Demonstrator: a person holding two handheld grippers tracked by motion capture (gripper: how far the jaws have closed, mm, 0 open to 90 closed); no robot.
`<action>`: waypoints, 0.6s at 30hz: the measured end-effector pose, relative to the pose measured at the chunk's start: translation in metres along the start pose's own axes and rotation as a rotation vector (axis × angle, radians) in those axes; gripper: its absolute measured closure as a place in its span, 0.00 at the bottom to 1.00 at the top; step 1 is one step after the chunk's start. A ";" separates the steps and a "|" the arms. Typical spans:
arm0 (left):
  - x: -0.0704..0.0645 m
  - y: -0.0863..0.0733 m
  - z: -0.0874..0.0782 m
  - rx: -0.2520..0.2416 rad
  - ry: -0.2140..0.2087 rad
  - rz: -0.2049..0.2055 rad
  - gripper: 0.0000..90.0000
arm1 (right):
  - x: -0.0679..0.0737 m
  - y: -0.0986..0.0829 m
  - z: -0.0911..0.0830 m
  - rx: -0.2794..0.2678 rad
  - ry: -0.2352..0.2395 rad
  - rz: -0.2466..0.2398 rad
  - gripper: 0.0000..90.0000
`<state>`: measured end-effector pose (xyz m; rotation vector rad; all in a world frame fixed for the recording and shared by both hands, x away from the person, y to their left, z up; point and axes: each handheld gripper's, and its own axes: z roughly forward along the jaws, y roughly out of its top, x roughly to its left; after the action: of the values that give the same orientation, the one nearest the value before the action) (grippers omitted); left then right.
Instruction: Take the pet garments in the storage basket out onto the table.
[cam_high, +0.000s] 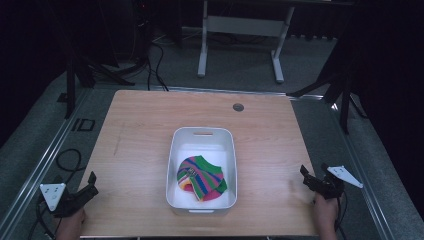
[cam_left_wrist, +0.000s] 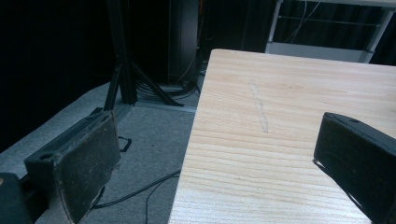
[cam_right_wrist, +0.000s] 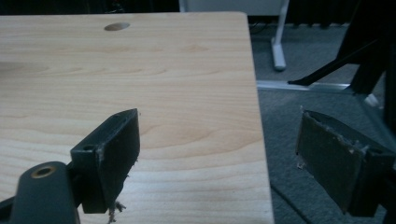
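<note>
A white plastic bin (cam_high: 201, 137) stands in the middle of the wooden table (cam_high: 140, 130). Inside it lies a bundle of striped cloth (cam_high: 201, 177) in green, pink, blue and yellow. My left gripper (cam_high: 91, 185) hovers at the table's front left corner, open, with nothing between its jaws. Its pads (cam_left_wrist: 86, 163) straddle the table's left edge. At the front right edge my right gripper (cam_high: 306, 178) is open and empty too. One of its fingers (cam_right_wrist: 114, 154) is over the wood, the other beyond the edge above the carpet.
A round cable hole (cam_high: 238, 106) sits near the table's far edge. Grey carpet surrounds the table, with cables (cam_high: 67, 160) on the left and black stand legs (cam_high: 330, 85) on the right. A white desk frame (cam_high: 240, 30) stands beyond.
</note>
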<state>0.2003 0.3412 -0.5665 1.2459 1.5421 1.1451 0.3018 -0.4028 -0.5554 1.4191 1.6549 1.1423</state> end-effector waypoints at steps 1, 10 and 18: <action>0.000 0.000 0.000 0.001 0.000 -0.002 0.01 | 0.000 0.000 0.000 0.005 -0.002 -0.001 0.15; 0.000 0.000 0.000 0.001 -0.001 -0.002 0.01 | 0.000 0.000 0.001 0.011 0.004 0.003 0.15; 0.000 0.000 0.000 0.001 -0.007 -0.007 0.01 | -0.004 0.002 0.003 0.060 0.096 0.008 0.15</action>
<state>0.2004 0.3417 -0.5666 1.2430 1.5409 1.1351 0.3057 -0.4062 -0.5553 1.4288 1.7647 1.1909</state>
